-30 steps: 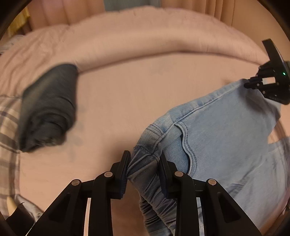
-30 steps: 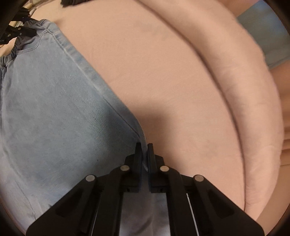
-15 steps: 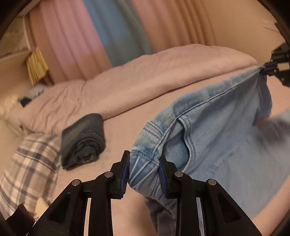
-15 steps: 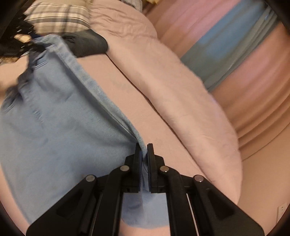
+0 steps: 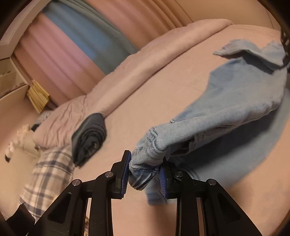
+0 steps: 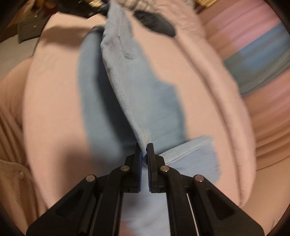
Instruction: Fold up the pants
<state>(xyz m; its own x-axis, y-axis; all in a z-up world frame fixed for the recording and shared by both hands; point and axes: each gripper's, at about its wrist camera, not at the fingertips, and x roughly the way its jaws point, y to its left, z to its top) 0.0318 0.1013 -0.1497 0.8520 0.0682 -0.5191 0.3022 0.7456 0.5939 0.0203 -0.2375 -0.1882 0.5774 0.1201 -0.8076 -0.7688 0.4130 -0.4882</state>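
Light blue jeans (image 5: pixel 226 112) hang stretched above the pink bed (image 5: pixel 163 90) between both grippers. My left gripper (image 5: pixel 145 170) is shut on a thick bunch of the waistband. At the far right edge of the left wrist view, the leg end with its frayed hem (image 5: pixel 235 49) runs to the other gripper. In the right wrist view my right gripper (image 6: pixel 144 150) is shut on a thin edge of the jeans (image 6: pixel 137 87) near the hem (image 6: pixel 199 156). The cloth runs away from it, folded lengthwise, toward the left gripper (image 6: pixel 94 8) at the top.
A rolled dark garment (image 5: pixel 88 138) lies on the bed near a plaid pillow (image 5: pixel 47 174). A pink duvet (image 5: pixel 145 59) is bunched along the far side, before pink and blue curtains (image 5: pixel 81 40). A dark drawer unit (image 6: pixel 30 30) stands beyond the bed.
Both grippers have swung sideways with the jeans still held. The jeans, earlier spread wide, now hang as a narrow lengthwise fold, and the left wrist has rolled.
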